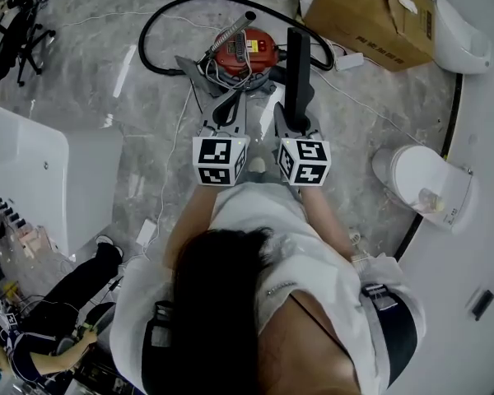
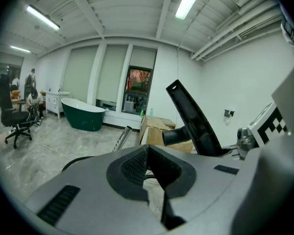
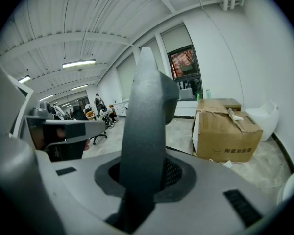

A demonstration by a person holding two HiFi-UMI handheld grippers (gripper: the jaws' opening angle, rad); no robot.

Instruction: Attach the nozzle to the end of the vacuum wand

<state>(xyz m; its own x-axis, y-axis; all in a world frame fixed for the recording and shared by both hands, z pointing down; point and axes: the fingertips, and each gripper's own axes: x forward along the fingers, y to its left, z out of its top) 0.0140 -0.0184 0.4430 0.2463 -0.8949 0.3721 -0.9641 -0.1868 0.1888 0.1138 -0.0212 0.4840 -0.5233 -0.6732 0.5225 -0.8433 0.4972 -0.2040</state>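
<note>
1. The floor [image 1: 107,81] is glossy grey stone with pale veining. Thin white cables trail across it.
2. A red vacuum canister [image 1: 245,52] sits on the floor just ahead of the person. Its black hose [image 1: 148,35] curls in a wide loop to the left and round behind it.
3. The silver vacuum wand [image 1: 229,35] slants up from the canister, and its free end is bare.
4. The right gripper [image 3: 144,173] is clamped on the black nozzle [image 1: 298,60]. The nozzle stands upright between the jaws, just right of the canister in the head view. It is near the wand but not touching it.
5. The left gripper [image 2: 147,155] has its jaws pressed together with nothing between them. It is held beside the right gripper, above the floor in front of the canister.
6. A cardboard box [image 1: 366,15] rests on the floor at the far right, next to a white wall. A white toilet-like fixture [image 1: 424,179] stands nearer, on the right.
7. In the left gripper view, a dark green bathtub [image 2: 83,114] stands under tall blinded windows. A black office chair [image 2: 12,119] is off to its left, and strip lights [image 2: 188,1] run along the white ribbed ceiling.
8. A second person [image 1: 58,319] in dark clothes sits low at the near left.
</note>
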